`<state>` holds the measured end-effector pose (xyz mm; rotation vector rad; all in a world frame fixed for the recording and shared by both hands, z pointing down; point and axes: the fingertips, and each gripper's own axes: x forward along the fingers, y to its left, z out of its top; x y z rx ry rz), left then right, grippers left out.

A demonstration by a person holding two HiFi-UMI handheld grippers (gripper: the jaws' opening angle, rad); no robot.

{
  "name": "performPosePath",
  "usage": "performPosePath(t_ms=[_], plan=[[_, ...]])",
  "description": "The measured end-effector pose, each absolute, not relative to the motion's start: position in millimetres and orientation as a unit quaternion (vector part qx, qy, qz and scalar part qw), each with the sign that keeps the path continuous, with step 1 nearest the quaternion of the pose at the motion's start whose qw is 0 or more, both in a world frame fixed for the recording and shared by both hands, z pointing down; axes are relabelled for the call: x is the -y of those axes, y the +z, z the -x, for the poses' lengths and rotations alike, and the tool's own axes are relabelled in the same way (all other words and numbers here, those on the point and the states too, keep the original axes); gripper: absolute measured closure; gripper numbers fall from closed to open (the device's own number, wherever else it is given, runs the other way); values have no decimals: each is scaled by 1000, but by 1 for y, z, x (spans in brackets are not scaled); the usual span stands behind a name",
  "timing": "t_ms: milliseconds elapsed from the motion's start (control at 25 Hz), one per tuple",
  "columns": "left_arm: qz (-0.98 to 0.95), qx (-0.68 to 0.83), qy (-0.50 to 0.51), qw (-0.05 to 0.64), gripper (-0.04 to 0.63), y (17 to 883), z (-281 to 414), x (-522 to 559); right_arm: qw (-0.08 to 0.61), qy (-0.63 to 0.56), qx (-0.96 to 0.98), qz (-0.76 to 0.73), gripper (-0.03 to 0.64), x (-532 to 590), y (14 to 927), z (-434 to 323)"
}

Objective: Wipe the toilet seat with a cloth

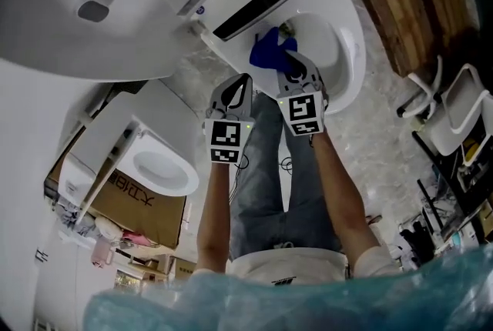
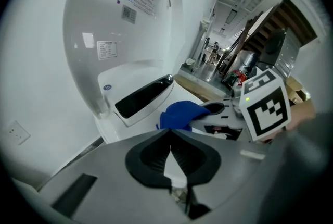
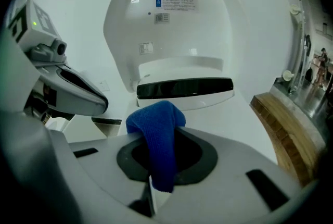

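The right gripper (image 1: 291, 66) has its jaws clamped on a blue cloth (image 1: 267, 50) at the rear of the toilet seat (image 1: 353, 60), while the left gripper (image 1: 240, 85) hovers just beside it, jaws pressed together, empty.

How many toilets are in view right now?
2. One toilet sits ahead under the right gripper and its blue cloth; the other toilet stands to the left, beside a cardboard box. More may be hidden.

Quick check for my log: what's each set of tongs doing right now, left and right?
Left tongs: closed, nothing between them.
Right tongs: closed on the blue cloth.
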<state>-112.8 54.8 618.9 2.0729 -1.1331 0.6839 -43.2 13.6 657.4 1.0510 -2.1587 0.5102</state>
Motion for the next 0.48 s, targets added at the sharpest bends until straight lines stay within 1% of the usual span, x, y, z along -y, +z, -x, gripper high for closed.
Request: performPosePath(t_ms=[240, 480], plan=[[-811, 412, 272, 314, 584, 582, 85, -71, 320, 204, 819, -430, 588, -52, 606, 4], [-839, 386, 260, 282, 584, 499, 51, -76, 288, 186, 818, -461, 588, -61, 503, -39]])
